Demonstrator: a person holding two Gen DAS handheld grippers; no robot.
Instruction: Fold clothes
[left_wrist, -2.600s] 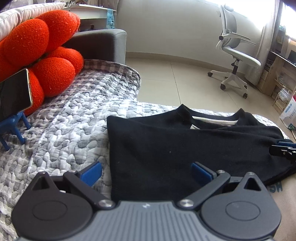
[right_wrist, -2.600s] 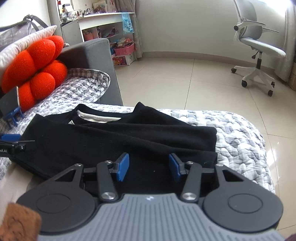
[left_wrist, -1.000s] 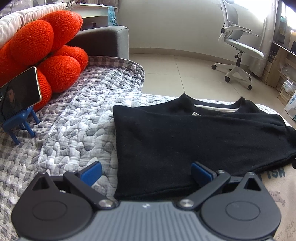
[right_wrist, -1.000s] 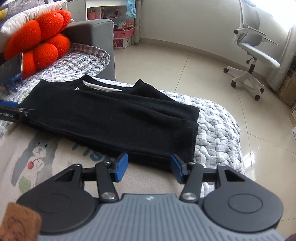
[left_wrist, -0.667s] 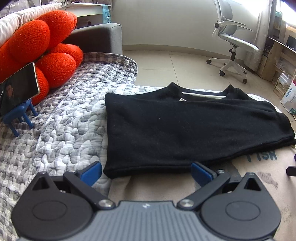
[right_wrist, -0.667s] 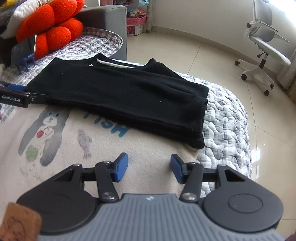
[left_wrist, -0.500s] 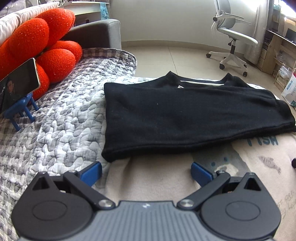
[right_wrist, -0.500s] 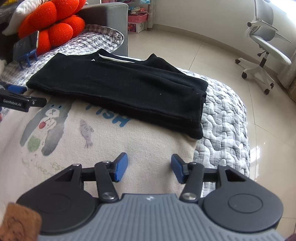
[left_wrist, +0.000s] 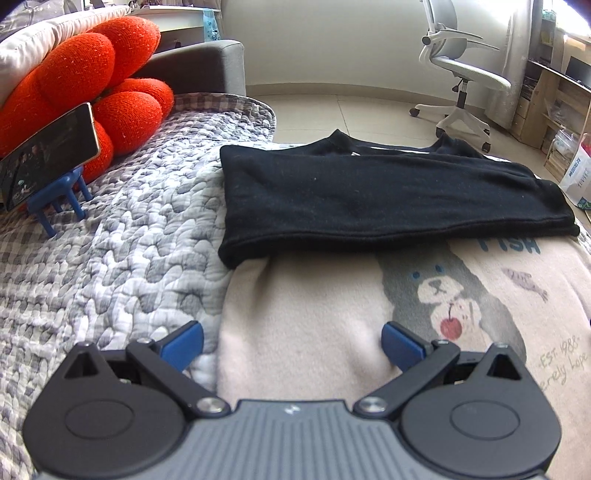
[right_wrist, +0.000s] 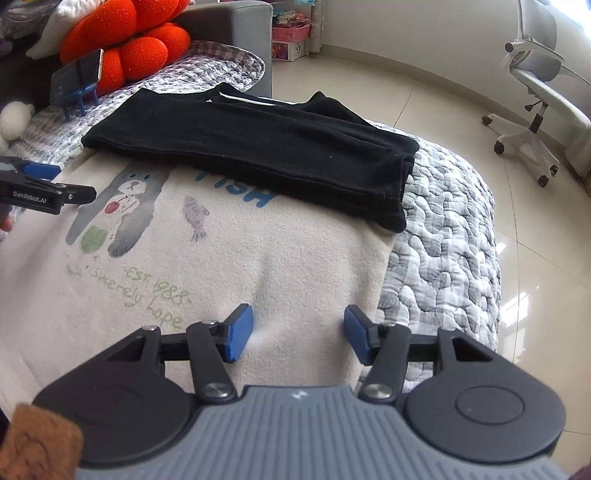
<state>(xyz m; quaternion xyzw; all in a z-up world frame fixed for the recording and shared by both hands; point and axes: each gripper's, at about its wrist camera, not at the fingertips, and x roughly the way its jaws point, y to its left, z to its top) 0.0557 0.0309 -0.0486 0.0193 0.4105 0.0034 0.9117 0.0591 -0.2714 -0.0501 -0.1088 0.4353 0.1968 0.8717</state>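
Observation:
A black garment, folded into a long band with its neckline at the far side, lies across a cream sweatshirt printed with a bear and fish. Both rest on a grey quilted cover. My left gripper hovers open over the cream sweatshirt's left edge, holding nothing. Over the cream sweatshirt near its right edge my right gripper is open and empty too. The left gripper's tip shows in the right wrist view at the far left.
An orange flower-shaped cushion and a phone on a blue stand sit on the quilt's left. A grey sofa arm stands behind. A white office chair is on the tiled floor; shelves line the right wall.
Both grippers have pulled back toward me from the black garment, so the cream sweatshirt now fills the foreground. The black garment lies still; both stay open.

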